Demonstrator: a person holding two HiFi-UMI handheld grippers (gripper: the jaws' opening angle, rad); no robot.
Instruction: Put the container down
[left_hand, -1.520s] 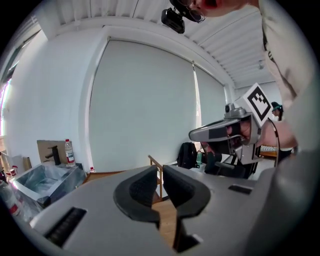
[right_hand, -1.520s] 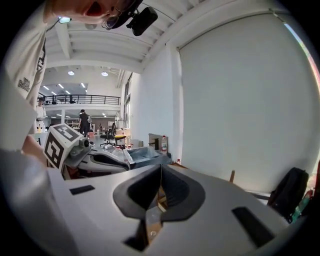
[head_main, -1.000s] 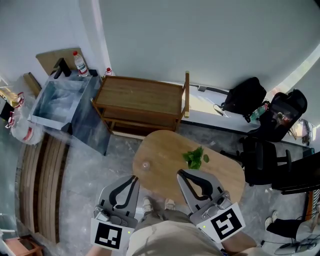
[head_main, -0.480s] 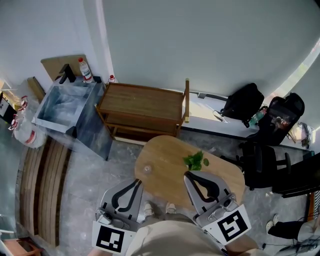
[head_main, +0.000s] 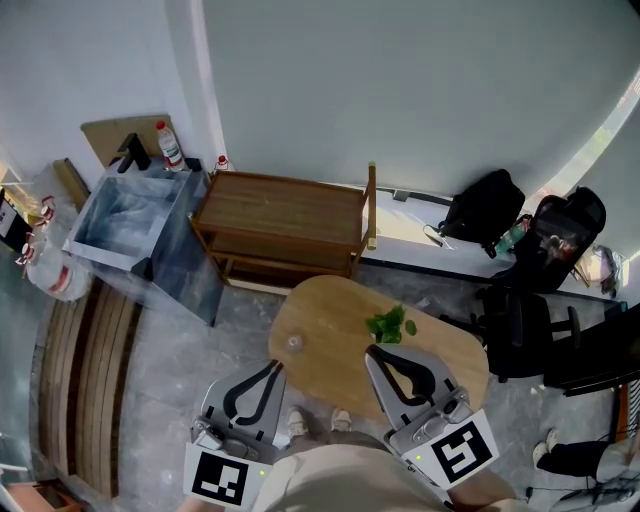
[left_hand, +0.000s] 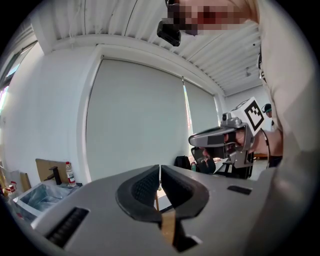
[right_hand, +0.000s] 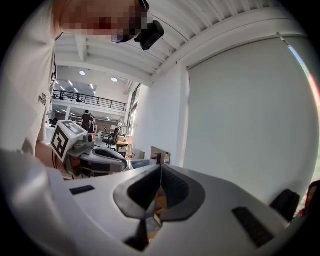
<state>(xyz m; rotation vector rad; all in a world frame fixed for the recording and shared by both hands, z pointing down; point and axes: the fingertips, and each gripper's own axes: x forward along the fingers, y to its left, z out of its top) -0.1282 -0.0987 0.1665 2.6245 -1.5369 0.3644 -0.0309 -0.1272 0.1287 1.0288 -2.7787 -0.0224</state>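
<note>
1. At the near edge of the oval light-wood table, the left gripper and the right gripper each have their jaws pressed together on nothing.
2. Close to that table's left rim stands a small clear container, probably the task's thing, and neither gripper holds it. A careless sweep of the left gripper could knock it over the edge.
3. Further in on the table lies a sprig of green leaves, which the right gripper could drag.

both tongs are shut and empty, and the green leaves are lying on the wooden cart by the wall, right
Not quite: the head view shows the green leaves lying on the oval table, not on the wooden cart by the wall. The left tongs and right tongs are indeed shut and empty.
</note>
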